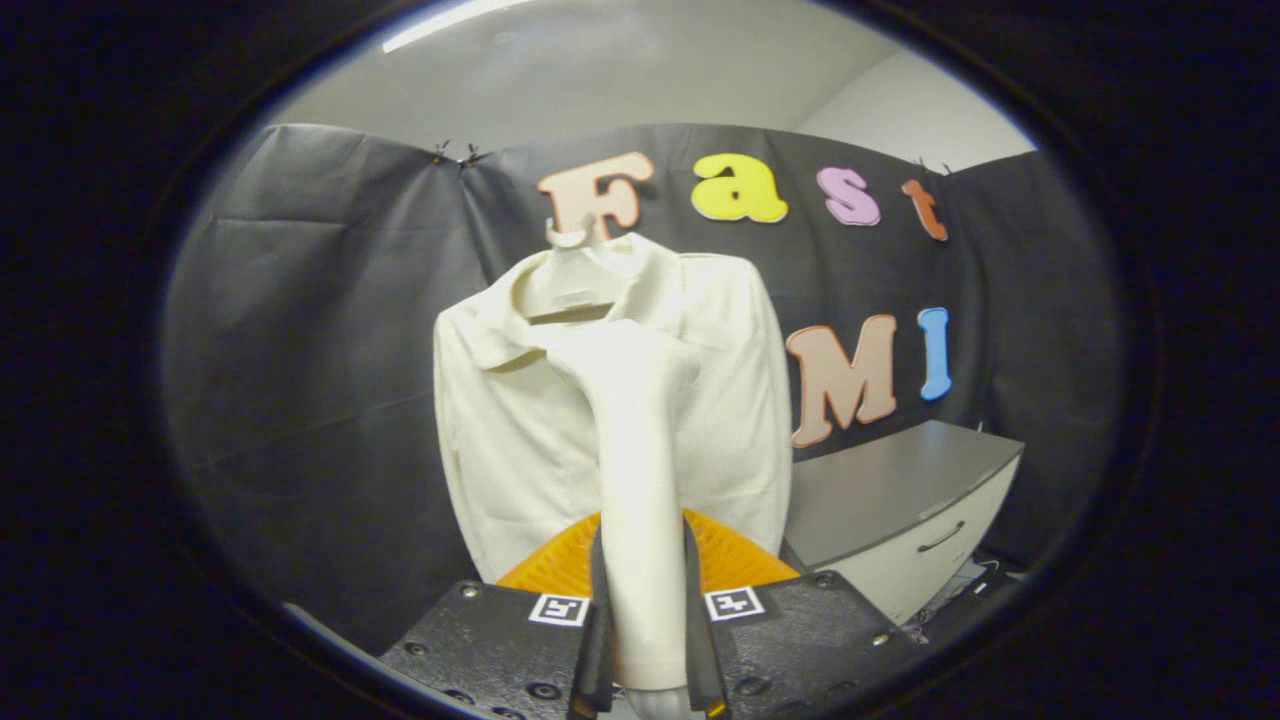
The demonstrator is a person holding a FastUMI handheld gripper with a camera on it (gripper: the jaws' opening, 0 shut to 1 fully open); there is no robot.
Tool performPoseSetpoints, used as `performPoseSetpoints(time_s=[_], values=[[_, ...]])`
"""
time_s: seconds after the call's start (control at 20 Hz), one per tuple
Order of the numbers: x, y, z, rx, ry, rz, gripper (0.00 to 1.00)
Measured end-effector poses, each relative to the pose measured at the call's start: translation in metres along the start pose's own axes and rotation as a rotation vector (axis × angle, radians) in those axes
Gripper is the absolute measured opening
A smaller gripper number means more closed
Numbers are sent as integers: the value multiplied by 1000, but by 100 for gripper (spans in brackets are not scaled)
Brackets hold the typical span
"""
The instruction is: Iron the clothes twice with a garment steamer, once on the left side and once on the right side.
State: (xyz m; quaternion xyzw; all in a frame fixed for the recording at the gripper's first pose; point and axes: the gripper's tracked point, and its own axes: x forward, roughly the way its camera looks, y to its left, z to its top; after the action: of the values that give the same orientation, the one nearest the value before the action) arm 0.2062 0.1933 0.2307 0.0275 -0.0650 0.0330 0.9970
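Gripper (pixel 645 640) clamped on garment steamer (pixel 640 470) handle, both fingers pressing. Steamer head raised before cream shirt (pixel 520 430) hanging on hanger (pixel 575 260), near collar. Risk: handle twisting in grip; head snagging collar, swinging shirt off hanger.

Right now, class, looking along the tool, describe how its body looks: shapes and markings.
The tool has two flat, dark, blocky plates studded with small screws, one on either side. Each plate carries a square black-and-white coded marker near its inner edge. Two narrow upright fingers rise between the plates. No cables or sleeves are visible.
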Motion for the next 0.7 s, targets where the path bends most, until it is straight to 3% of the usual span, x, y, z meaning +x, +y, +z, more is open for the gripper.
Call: performPoseSetpoints(time_s=[0.15,0.4,0.7], values=[[10,39,-25,17,45,36,28],[34,74,-30,-7,10,33,28],[70,82,-63,-62,45,-13,28]])
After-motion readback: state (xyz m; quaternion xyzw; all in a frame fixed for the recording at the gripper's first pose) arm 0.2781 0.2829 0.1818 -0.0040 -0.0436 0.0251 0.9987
